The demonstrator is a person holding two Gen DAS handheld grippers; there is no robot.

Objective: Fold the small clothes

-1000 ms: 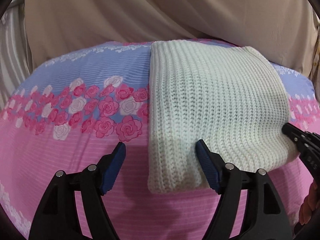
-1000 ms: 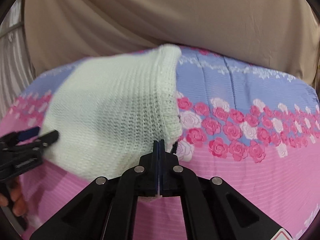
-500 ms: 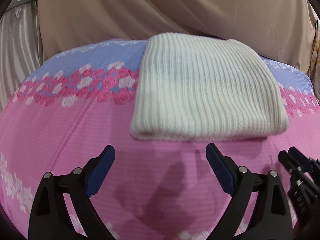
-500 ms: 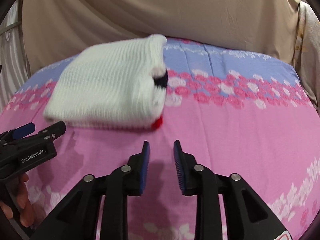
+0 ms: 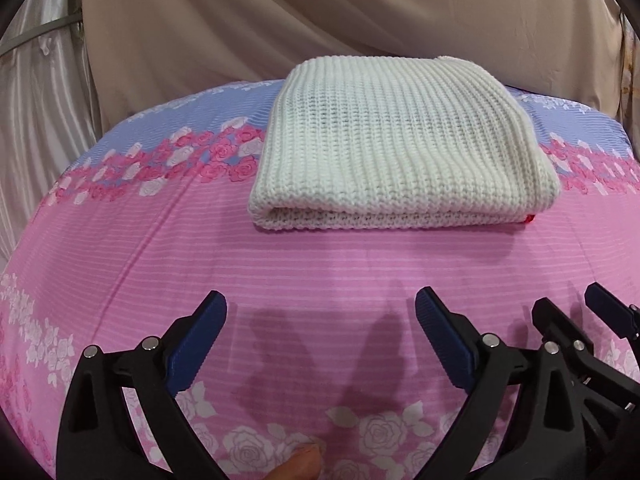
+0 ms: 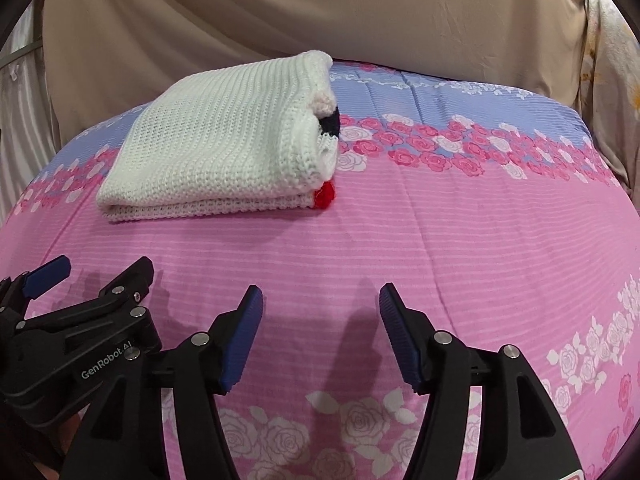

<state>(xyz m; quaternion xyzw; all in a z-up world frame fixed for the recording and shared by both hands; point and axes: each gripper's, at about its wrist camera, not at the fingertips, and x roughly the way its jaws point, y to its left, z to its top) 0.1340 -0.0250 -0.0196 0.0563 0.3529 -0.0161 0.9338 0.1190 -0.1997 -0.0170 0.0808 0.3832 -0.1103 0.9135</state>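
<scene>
the knit lies folded into a thick white rectangle on the sheet, toward the far side of the bed where the pink stripes meet the band of roses and the blue. from the right wrist view its open end faces right, and bits of red and dark navy yarn peek out between the layers there; the folded edge faces the cameras. the stack looks square and settled, so i judge this piece is finished or nearly so.

the left gripper sits low over the bare pink sheet, near side of the knit and well apart from it, jaws spread wide with nothing between them. the right gripper hangs just beside it, to its right, jaws also spread and empty. both are likely kept clear like this so the fold is not dragged or nudged, and wide so they are ready for whatever comes next. their shadows fall on the sheet just ahead of the fingers.

a beige curtain hangs behind the bed, with a paler satin one at the left edge.

the only writing i can read is "genrobot.ai", printed in white on the black body of the left gripper as seen from the right wrist. a red and white sticker at the bottom right corner of that view is too cut off to read.
</scene>
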